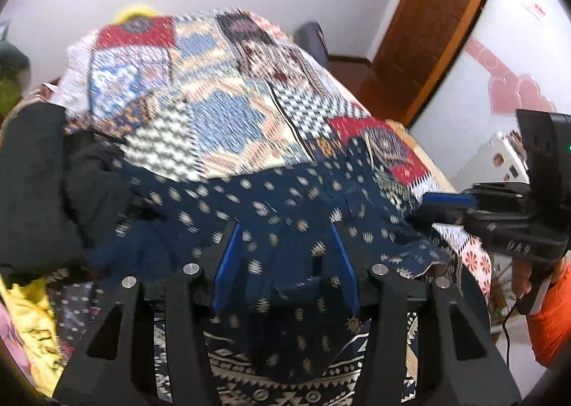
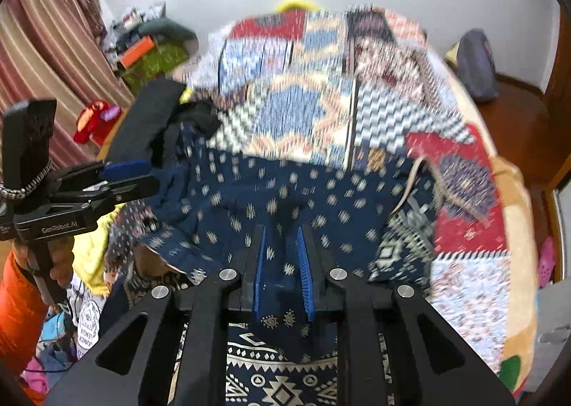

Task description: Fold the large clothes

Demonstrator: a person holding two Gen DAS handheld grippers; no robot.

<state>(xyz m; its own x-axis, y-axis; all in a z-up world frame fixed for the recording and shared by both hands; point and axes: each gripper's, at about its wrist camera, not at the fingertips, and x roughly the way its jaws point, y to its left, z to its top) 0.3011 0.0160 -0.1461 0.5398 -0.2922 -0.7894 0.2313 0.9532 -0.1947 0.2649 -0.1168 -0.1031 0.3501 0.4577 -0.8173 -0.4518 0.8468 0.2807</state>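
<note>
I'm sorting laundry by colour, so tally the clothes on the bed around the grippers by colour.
Navy patterned garment: 1
Black garment: 1
Yellow garment: 1
Total: 3, all lying on the patchwork bedspread. Blur may hide more in the pile at the bed's edge.

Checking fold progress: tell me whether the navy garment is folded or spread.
Partly folded: the navy garment lies bunched, one edge turned up showing a pale underside, on the quilt.
</note>
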